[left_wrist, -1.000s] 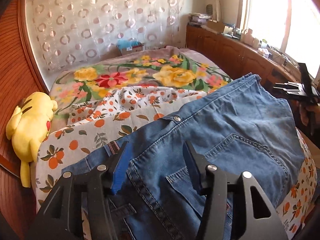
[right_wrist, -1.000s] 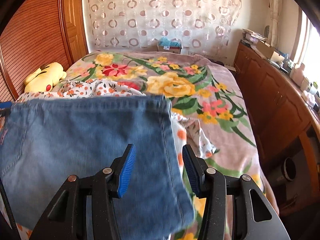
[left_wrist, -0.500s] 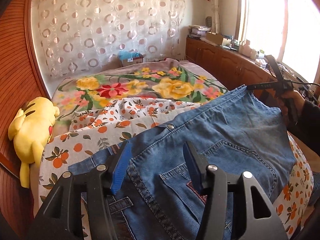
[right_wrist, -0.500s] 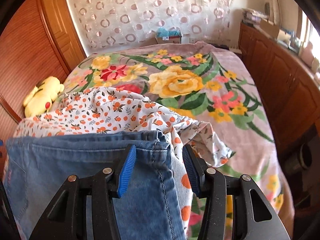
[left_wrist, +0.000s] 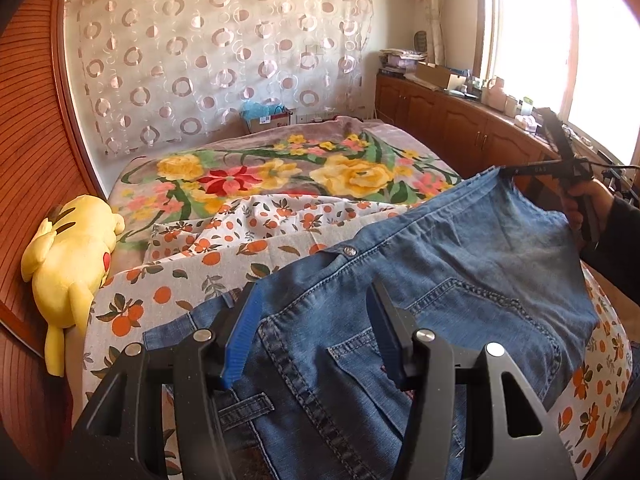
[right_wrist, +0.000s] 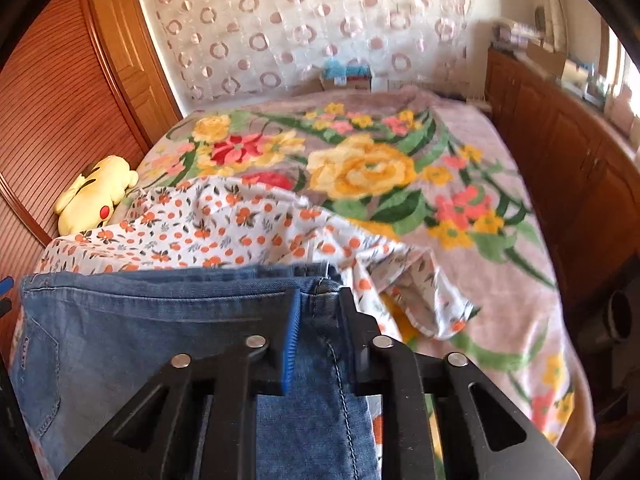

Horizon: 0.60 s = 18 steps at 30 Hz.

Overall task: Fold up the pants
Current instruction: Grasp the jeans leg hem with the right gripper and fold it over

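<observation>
Sunlit and cluttered along one side, the bedroom holds a bed (right_wrist: 472, 128) spread with a large-flowered blanket, a circle-patterned curtain (left_wrist: 224, 48) behind it, wooden cabinets (left_wrist: 448, 120) under the window, and a yellow plush toy (left_wrist: 76, 248) lying at the bed's edge against the slatted wooden wall. Over the near part of the bed lies an orange-print sheet (right_wrist: 224, 220), and on top of it the blue jeans (left_wrist: 420, 300) are stretched sideways, waistband toward the far side, with the metal button (left_wrist: 350, 251) and a stitched pocket showing. The left claw (left_wrist: 316, 332) hangs over the button end of the jeans with its blue-lined fingers spread wide apart, gripping nothing. The right claw (right_wrist: 316, 316) has its fingers drawn in on the waistband corner at the other end, pinching the denim; the left wrist view shows that corner lifted off the bed, pulled taut from the claw held in the person's hand. The step in hand appears to be an early one: taking hold of the waistband at both ends so the jeans can be lifted and folded. The next move probably calls for the left claw to drop onto the waistband edge near the button and close on all layers there, matching the right grip, before both ends are raised together; a shallow pinch on thick denim could slip.
</observation>
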Motion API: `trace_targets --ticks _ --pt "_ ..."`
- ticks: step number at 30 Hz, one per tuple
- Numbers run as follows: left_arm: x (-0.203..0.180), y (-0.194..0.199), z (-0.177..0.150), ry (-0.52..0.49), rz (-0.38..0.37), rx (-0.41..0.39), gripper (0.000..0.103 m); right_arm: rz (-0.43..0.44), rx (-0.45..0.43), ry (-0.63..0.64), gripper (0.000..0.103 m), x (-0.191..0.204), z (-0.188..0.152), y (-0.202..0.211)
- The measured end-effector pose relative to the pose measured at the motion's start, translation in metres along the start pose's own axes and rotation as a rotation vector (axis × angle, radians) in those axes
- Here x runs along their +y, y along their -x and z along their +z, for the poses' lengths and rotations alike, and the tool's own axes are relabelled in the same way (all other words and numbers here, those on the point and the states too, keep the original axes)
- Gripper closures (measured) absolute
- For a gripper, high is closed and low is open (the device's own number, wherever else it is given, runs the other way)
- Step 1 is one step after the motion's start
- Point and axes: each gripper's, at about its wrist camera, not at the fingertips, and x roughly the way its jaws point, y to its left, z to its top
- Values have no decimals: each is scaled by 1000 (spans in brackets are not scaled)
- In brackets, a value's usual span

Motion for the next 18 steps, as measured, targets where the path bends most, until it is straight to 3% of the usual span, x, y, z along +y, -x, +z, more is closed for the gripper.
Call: trace_targets --ticks 4,10,15,18 --pt "-1 1 -3 1 3 6 48 -57 -94 29 99 10 3 14" --pt "-6 7 -11 5 -3 7 48 -92 -31 30 99 17 -3 1" --pt "-14 24 -20 9 -22 -1 48 -81 -53 2 85 20 -14 35" --pt "-24 36 -28 13 -40 -4 48 -68 -62 3 78 27 -40 62"
